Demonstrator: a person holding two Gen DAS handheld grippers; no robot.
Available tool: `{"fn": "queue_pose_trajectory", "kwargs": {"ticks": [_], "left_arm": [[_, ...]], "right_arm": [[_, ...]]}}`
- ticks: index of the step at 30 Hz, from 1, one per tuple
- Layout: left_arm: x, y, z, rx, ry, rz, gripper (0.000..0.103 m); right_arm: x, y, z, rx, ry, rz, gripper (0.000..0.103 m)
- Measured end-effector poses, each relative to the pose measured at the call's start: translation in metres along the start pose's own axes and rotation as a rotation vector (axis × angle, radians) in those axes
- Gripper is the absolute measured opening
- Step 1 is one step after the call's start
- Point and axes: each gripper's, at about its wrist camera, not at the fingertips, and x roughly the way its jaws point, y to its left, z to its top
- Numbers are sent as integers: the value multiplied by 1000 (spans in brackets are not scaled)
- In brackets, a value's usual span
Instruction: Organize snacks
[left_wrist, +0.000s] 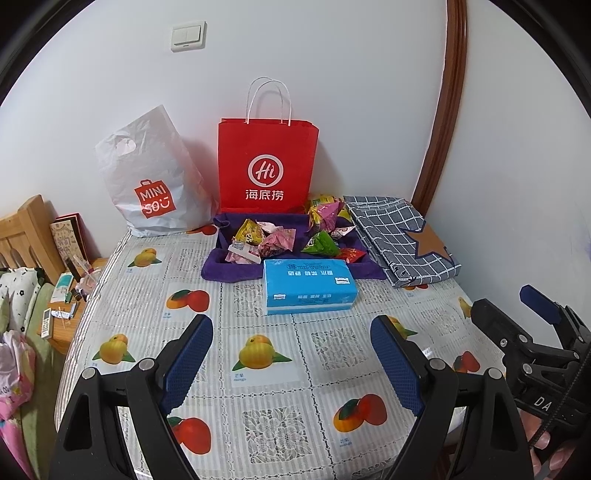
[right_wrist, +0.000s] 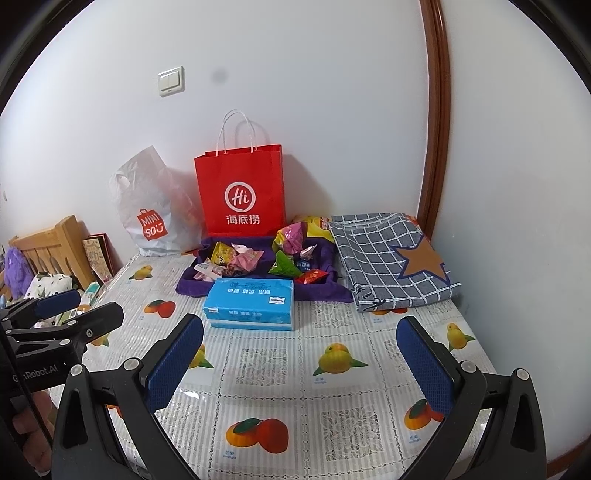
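Several snack packets (left_wrist: 280, 240) (right_wrist: 255, 258) in yellow, pink, green and red lie in a purple fabric tray (left_wrist: 221, 275) (right_wrist: 188, 286) at the back of the table. A red paper bag (left_wrist: 267, 166) (right_wrist: 242, 192) stands upright behind the tray against the wall. My left gripper (left_wrist: 291, 332) hovers open over the near table, well short of the tray, nothing between its blue pads. My right gripper (right_wrist: 301, 338) is open too and empty, beside the left one; it shows at the right edge of the left wrist view (left_wrist: 517, 306).
A blue tissue pack (left_wrist: 308, 286) (right_wrist: 251, 308) lies just in front of the tray. A white plastic shopping bag (left_wrist: 155, 181) (right_wrist: 151, 210) leans left of the red bag. A folded checked cloth (left_wrist: 399, 240) (right_wrist: 388, 258) sits right. A cluttered wooden nightstand (left_wrist: 70, 295) stands left of the table.
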Motion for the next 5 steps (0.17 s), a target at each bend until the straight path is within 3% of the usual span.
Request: {"fn": "queue_pose_trajectory", "kwargs": {"ticks": [5], "left_arm": [[7, 6, 5, -4, 9, 11, 87]], "right_arm": [[7, 5, 4, -3, 5, 7, 103]]}}
